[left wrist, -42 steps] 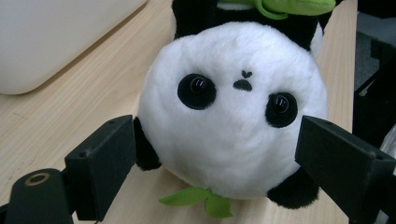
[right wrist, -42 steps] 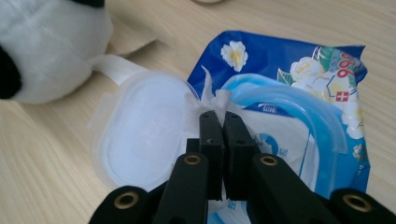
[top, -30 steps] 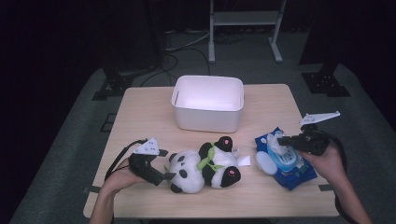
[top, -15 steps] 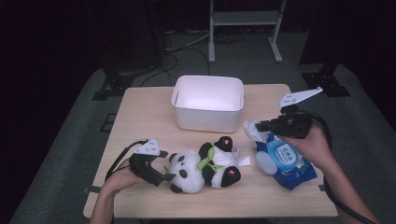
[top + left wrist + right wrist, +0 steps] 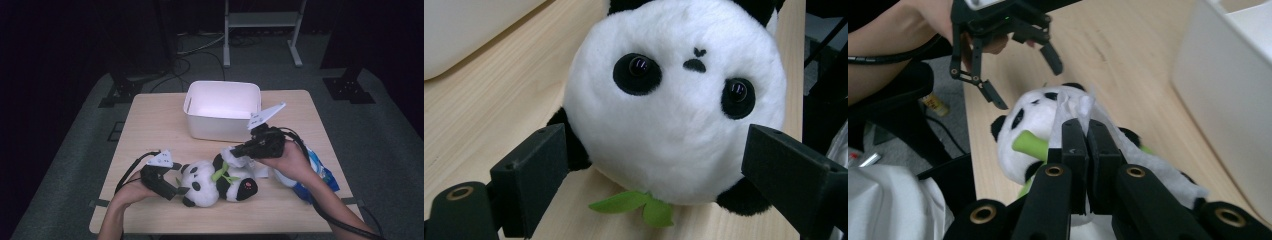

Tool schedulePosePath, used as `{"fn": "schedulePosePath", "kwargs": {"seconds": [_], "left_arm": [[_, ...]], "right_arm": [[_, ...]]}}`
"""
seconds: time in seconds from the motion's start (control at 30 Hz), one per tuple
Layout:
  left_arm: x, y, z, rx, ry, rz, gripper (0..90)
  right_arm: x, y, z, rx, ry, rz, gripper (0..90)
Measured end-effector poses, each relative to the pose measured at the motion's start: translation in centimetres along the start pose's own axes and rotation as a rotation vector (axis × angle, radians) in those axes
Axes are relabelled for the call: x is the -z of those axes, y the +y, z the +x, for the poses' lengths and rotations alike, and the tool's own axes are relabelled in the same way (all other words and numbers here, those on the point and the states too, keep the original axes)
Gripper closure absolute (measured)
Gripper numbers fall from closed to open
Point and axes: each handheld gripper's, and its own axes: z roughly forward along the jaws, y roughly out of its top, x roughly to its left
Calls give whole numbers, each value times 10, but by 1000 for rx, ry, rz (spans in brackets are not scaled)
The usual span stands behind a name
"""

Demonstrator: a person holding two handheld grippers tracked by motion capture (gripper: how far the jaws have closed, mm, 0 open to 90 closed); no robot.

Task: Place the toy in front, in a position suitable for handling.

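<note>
Tissue point(image 5: 1074, 112) pinched in right tool point(image 5: 1087, 131)

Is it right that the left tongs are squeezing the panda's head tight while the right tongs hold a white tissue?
Not quite. The left tongs are open: in the left gripper view their jaws stand on either side of the panda head without pressing it. The rest is right: the right tongs are shut on the white tissue.
</note>
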Motion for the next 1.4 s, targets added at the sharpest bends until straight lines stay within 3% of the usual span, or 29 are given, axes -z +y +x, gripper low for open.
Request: {"fn": "schedulePosePath", "kwargs": {"seconds": [0.23,0.37,0.47,0.57,0.77,0.83,0.9,0.97,1.07,1.2,1.3,1.4], "left_arm": [[-5,0,0,-3,-10,2,101],[-6,0,0,-9,-16,1,102],[-9,0,-1,-12,-22,2,105],[-11,-1,-1,-13,-30,8,113],[-13,0,-1,-15,-35,10,113],[-14,0,-2,-16,-36,9,113],[-14,0,-2,-19,-39,11,113],[-14,0,-3,-21,-43,11,112],[-14,-1,-3,-25,-51,11,112],[-14,-1,-3,-26,-58,8,112],[-14,-2,-3,-23,-62,4,112],[-14,-2,-3,-25,-61,7,112]], "right_arm": [[-38,11,13,31,92,31,872],[-51,19,21,55,129,38,869],[-57,20,22,59,123,63,857],[-60,16,18,60,86,105,810],[-59,5,9,56,1,165,618],[-58,1,4,47,9,177,568],[-59,-2,-1,44,-16,194,517],[-60,-7,-6,26,13,201,505],[-63,-14,-8,1,42,201,521],[-59,-21,-10,-2,68,202,675],[-55,-29,-12,6,65,213,752],[-49,-35,-10,6,38,212,775]]}}
